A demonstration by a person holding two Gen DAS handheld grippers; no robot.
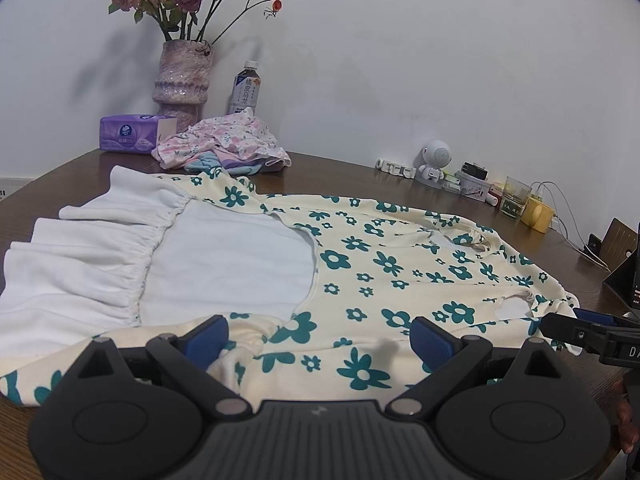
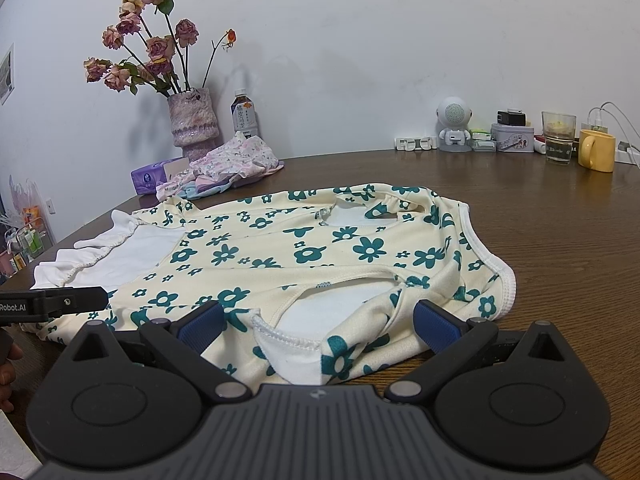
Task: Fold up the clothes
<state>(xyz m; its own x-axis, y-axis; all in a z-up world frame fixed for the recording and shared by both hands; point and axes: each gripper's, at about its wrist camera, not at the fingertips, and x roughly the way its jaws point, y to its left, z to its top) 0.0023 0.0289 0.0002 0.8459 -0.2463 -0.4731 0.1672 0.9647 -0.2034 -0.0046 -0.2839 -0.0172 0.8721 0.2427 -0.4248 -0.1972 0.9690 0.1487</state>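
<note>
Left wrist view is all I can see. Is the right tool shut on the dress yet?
Observer: No. The right tool is open, with a fold of the floral dress lying loose between its pads, beside an armhole.
Operator: Anything crowding the dress on its right side?
Observer: No. Only bare wooden table lies between the dress and the yellow mug.
</note>
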